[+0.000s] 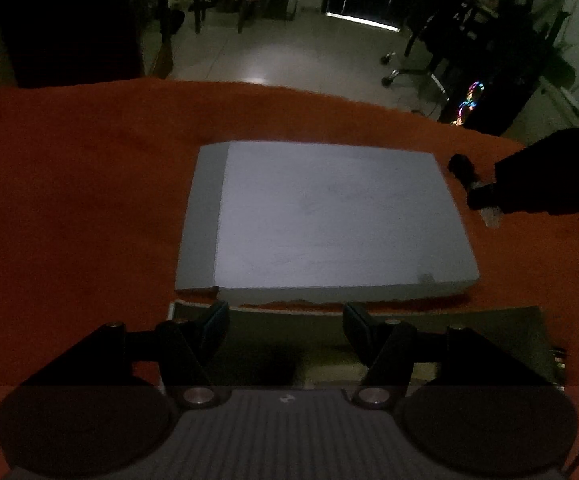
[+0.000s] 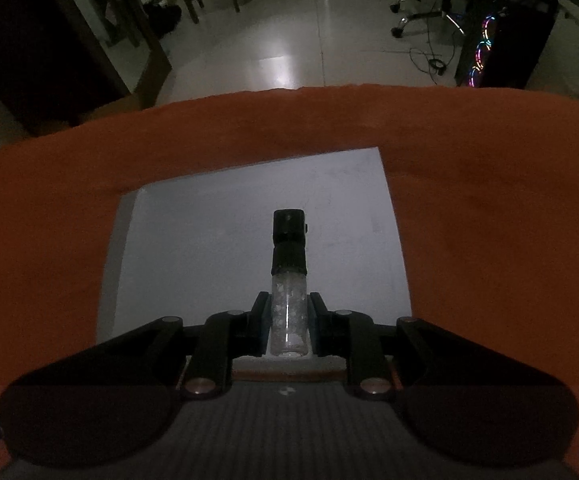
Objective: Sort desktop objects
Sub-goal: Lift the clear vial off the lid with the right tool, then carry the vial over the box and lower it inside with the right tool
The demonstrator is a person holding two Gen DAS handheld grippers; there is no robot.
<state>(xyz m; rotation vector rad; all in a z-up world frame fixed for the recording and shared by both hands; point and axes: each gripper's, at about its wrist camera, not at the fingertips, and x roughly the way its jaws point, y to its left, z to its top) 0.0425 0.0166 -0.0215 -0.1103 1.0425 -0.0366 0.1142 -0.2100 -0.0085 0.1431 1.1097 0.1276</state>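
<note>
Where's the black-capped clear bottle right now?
Right wrist view: the bottle is clamped in the right claw, held centrally over the grey board on the orange cloth.

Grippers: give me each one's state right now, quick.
Left gripper: open, nothing between its fingers.
Right gripper: shut on a clear bottle with a black cap, held over the grey board.

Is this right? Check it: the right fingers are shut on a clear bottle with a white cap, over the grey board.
Wrong on the cap: it is black. The right-wrist view shows the right fingers shut on the clear bottle over the grey board.
</note>
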